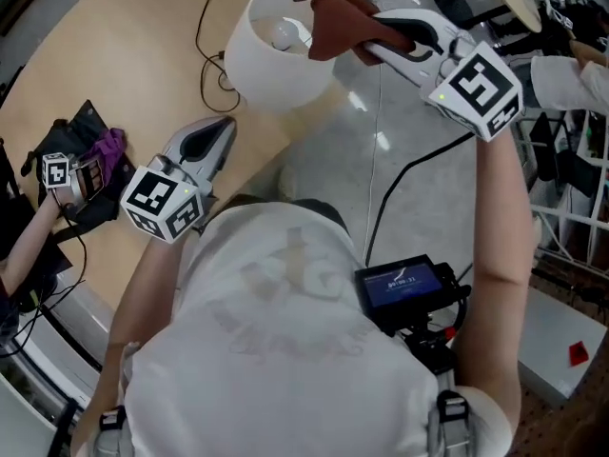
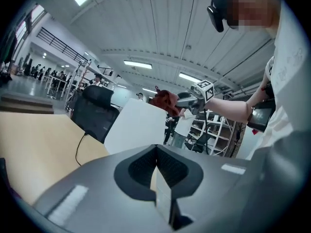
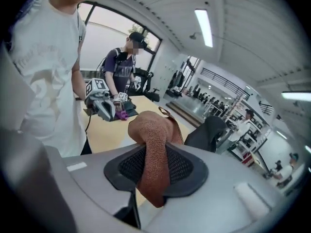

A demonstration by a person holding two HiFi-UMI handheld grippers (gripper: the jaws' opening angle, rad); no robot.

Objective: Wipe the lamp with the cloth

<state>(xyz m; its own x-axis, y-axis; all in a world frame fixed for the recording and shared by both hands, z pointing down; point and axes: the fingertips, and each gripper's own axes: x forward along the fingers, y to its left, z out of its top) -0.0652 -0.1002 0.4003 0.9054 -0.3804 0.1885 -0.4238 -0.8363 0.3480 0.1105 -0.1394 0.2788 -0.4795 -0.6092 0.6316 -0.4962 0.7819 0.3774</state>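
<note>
Cloth (image 3: 154, 130) is hanging clamped between right gripper (image 1: 373, 38) jaws; left gripper (image 2: 156, 174) jaws are pressing together, empty, lamp (image 2: 138, 125) ahead of them.

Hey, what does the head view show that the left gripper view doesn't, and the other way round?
Only the head view: the bulb inside the white lampshade, and a small screen at the person's waist. Only the left gripper view: a black chair and ceiling lights. Both: that lampshade, and the right gripper clamping the brown cloth by its rim.
</note>
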